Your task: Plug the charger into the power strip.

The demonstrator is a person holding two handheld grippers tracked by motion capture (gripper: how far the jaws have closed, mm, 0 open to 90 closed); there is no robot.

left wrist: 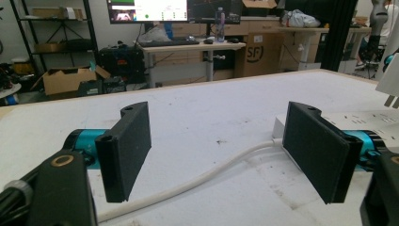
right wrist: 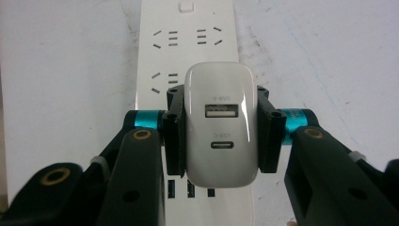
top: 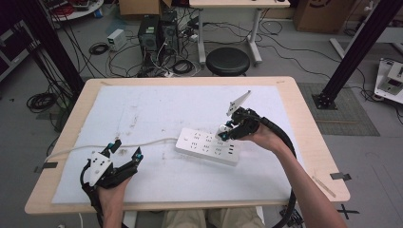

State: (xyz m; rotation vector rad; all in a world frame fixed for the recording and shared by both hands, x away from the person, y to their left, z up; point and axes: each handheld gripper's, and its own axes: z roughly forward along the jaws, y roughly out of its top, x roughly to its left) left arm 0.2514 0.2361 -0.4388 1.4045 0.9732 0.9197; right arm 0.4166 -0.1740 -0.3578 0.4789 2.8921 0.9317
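Work in hand: the right gripper (right wrist: 221, 134) holds a white USB wall charger (right wrist: 221, 129) over a white power strip (top: 207, 146), as if to plug it in.
Right gripper: jaws clamped on the charger's two flat long sides, pads square to them; in the high view it sits right of centre (top: 227, 131), tilted down toward the strip.
Left gripper: jaws wide apart with nothing between them, resting low at the lower left of the high view (top: 125, 151), well apart from the strip.
Charger, place: centre of the right gripper view, its port face toward the camera, above the strip's socket rows and not seated.
Charger, handling: likely light, rigid and sturdy; the glossy plastic shell looks slippery, so the flat sides are the best hold, leaving the prong end free.
Charger, shape: rounded block with two ports on one face.
Power strip: long flat hard plastic bar with rows of slotted sockets and small ports at the near end; probably light enough to slide when pushed on, so it may need steadying.
Cable (left wrist: 202, 181): white, round, flexible, curving from the strip toward the left.
Table cover (top: 142, 109): white matte sheet, scuffed and stained, over a pale wooden table (top: 304, 118).
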